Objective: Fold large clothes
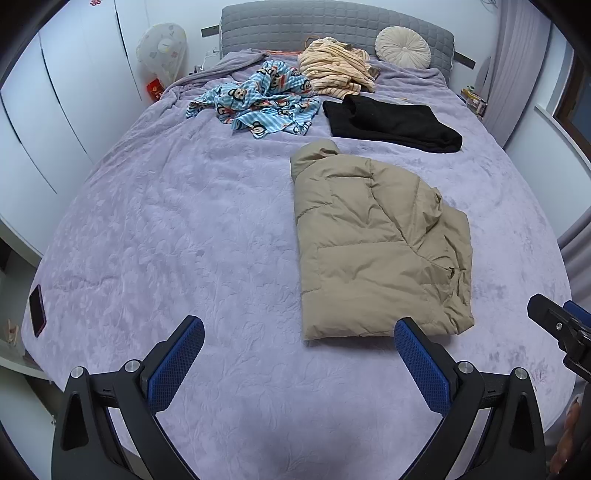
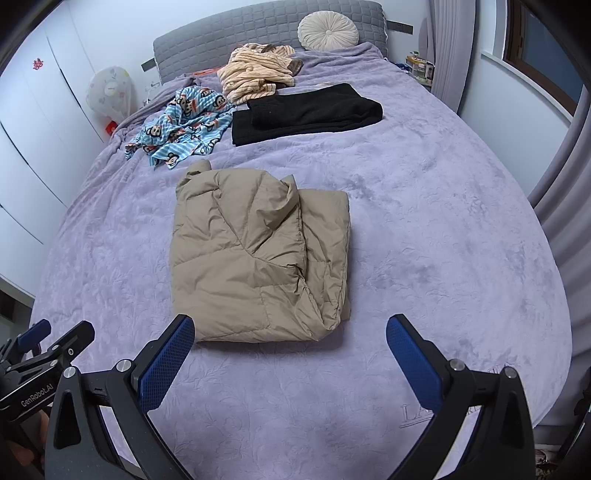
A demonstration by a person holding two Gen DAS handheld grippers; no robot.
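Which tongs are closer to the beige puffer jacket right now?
Right. The right tongs, open, straddle the beige puffer jacket's near edge, which sits centred between the fingers. The left tongs, also open, hang off to its left over the purple blanket; only the jacket's corner reaches them.

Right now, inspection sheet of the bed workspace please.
Surface: purple bedspread, bare near both grippers.
Job's things: tan puffer jacket folded; black garment folded; blue monkey-print garment and striped peach garment crumpled.
Clutter: phone at bed edge; round cushion at headboard.
Grippers: left gripper open, empty; right gripper open, empty.
Cables: nothing seen.
Surroundings: white wardrobe, covered fan, curtain.
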